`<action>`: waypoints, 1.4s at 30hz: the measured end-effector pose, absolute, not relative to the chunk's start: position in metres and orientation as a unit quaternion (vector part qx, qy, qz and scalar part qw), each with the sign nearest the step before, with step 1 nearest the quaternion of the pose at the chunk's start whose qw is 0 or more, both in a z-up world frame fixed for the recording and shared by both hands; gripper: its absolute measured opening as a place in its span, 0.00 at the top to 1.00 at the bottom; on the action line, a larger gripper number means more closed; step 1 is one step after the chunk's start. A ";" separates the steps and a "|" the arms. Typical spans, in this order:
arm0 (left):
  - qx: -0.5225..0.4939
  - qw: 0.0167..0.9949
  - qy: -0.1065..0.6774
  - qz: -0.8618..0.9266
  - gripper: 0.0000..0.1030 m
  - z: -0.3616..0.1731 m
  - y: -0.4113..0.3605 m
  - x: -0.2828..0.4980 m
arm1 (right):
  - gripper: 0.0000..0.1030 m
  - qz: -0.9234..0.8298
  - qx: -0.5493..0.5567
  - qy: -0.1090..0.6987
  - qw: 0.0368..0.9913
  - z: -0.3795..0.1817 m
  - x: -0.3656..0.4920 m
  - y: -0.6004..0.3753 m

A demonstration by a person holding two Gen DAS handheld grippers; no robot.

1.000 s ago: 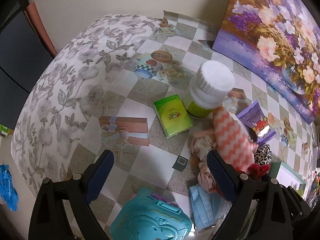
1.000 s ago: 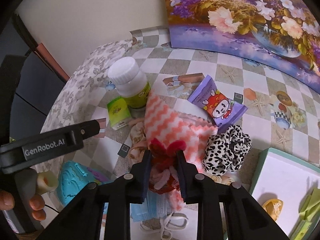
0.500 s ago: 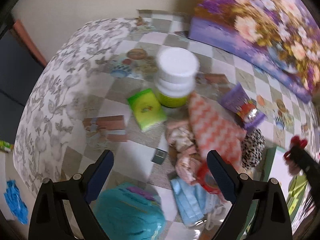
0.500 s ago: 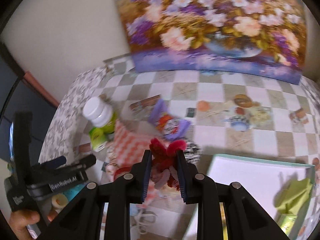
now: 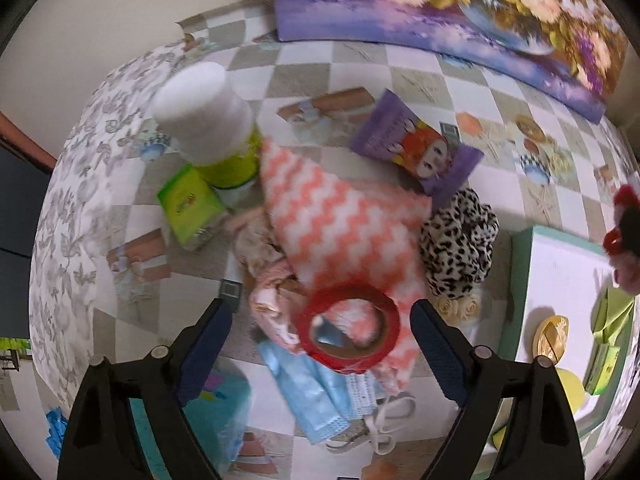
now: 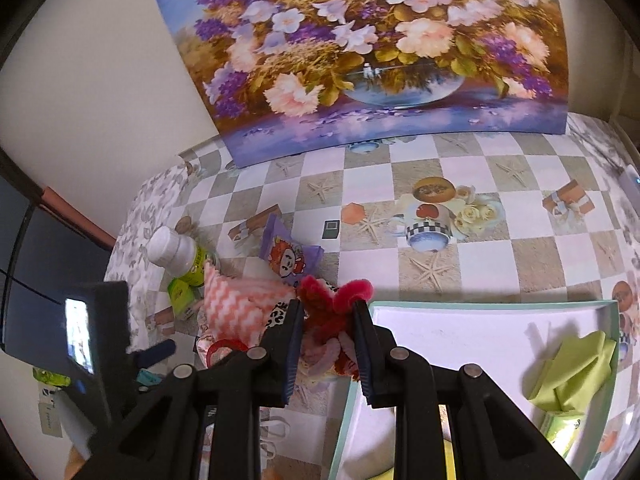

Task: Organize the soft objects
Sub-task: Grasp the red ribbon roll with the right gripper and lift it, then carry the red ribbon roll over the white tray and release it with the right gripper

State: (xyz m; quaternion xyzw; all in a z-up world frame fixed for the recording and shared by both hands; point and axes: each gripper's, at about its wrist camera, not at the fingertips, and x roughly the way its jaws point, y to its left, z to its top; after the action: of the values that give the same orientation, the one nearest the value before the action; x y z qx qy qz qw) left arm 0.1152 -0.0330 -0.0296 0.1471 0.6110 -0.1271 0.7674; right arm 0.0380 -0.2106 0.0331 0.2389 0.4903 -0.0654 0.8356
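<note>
My right gripper (image 6: 326,310) is shut on a red and pink fuzzy toy (image 6: 334,300), held in the air over the left edge of a mint-rimmed white tray (image 6: 472,305); the toy also shows at the right edge of the left wrist view (image 5: 624,224). My left gripper (image 5: 322,320) is open and empty above a pile of soft things: an orange-white zigzag cloth (image 5: 340,224), a leopard scrunchie (image 5: 460,240), a pink floral cloth (image 5: 268,280), blue face masks (image 5: 316,392) and a red tape ring (image 5: 350,330).
A white-capped bottle (image 5: 208,120), a green box (image 5: 188,204) and a purple snack packet (image 5: 416,148) lie beside the pile. The tray holds a green cloth (image 6: 576,368). A flower painting (image 6: 360,52) leans on the wall. A teal toy case (image 5: 224,420) sits near the front edge.
My right gripper has lifted the fuzzy toy out of the pile and carried it right, over the tray's edge. My left gripper has moved right over the pile, still open.
</note>
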 end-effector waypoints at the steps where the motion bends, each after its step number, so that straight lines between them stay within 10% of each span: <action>1: 0.149 0.766 0.612 -0.128 0.16 -0.032 -0.036 0.113 | 0.75 -0.065 0.241 0.489 0.836 0.034 0.037 -0.212; 9: 0.152 0.761 0.620 -0.114 0.42 -0.042 -0.044 0.110 | 0.75 -0.064 0.254 0.480 0.837 0.039 0.030 -0.221; 32: 0.133 0.823 0.534 -0.139 0.43 0.042 -0.059 0.087 | 0.75 -0.112 0.289 0.427 0.849 0.070 -0.018 -0.278; 42: 0.170 0.810 0.525 -0.198 0.43 0.034 -0.135 0.058 | 0.75 -0.191 0.296 0.509 0.785 0.000 -0.037 -0.328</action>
State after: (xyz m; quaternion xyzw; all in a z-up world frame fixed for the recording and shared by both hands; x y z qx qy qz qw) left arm 0.0582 -0.1355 0.0341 0.1697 0.5253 -0.1981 0.8099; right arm -0.0371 -0.3278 0.0002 0.2962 0.5094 -0.1908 0.7851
